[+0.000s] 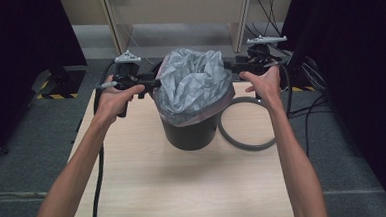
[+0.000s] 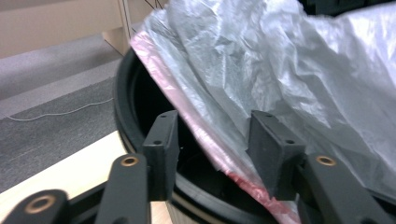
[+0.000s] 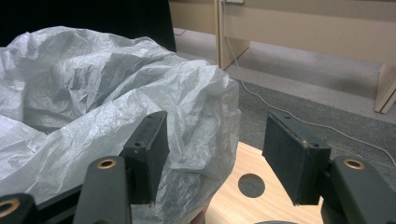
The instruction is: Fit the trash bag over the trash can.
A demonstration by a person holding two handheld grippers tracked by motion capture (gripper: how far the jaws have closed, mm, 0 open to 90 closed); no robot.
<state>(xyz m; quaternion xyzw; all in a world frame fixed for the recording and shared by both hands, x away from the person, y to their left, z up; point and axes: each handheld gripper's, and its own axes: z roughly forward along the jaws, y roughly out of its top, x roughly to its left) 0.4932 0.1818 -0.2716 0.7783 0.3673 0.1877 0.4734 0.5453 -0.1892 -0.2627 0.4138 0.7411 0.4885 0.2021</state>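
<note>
1. Nearest in the high view, the person's two forearms come in from the bottom edge and reach forward over the pale wooden surface [image 1: 150, 191].
2. Further in, a black bin [image 1: 189, 131] stands upright near the middle of the surface, long axis vertical, mouth pointing up.
3. A grey ring [image 1: 245, 123] lies flat on the surface just right of the bin.
4. A crumpled grey plastic bag [image 1: 192, 83] sits in the bin's mouth and billows up above the rim; a pink edge hangs over the rim on the left.
5. The left claw [image 1: 152, 83] points level at the bag's left side. In the left gripper view its jaws stand partly open, straddling the bag's pink edge [image 2: 205, 140] and the bin rim; the pads do not press on it.
6. The right claw [image 1: 229, 65] points level at the bag's right side. In the right gripper view its jaws are apart, the bag [image 3: 93, 93] bulging beside one jaw, nothing gripped.
</note>
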